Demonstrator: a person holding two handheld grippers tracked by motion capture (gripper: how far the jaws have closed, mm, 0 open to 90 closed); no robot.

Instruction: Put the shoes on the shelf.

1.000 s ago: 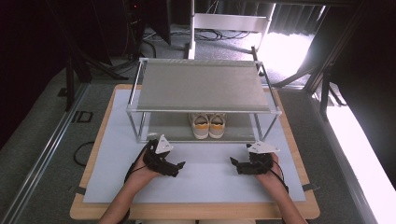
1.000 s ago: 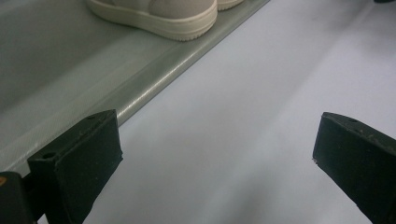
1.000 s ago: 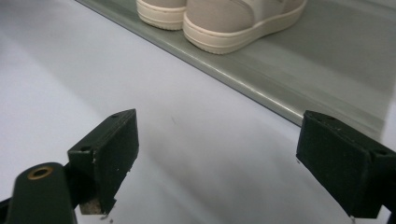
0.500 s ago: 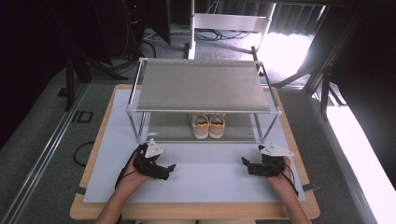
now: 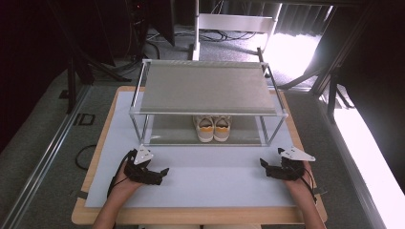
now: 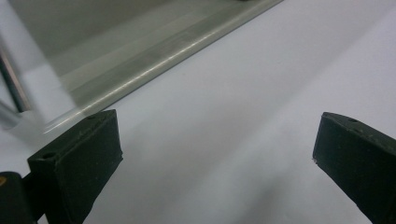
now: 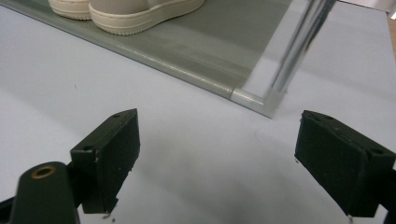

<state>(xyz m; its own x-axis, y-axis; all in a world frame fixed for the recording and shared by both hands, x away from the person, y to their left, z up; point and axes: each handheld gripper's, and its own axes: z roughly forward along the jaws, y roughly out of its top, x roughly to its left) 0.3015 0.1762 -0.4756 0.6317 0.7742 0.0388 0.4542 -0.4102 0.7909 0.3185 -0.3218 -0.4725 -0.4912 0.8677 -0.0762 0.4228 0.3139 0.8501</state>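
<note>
Cream shoes [image 5: 214, 128] on lower shelf [image 5: 167, 136], beyond both parted grippers

shoes [image 5: 214, 128] | cream pair, side by side | rack's lower shelf [image 5: 172, 135]

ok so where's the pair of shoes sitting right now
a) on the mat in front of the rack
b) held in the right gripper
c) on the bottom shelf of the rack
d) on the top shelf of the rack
c: the pair of cream sneakers stands side by side on the lower shelf of the metal shoe rack, under its bare top shelf.
</note>
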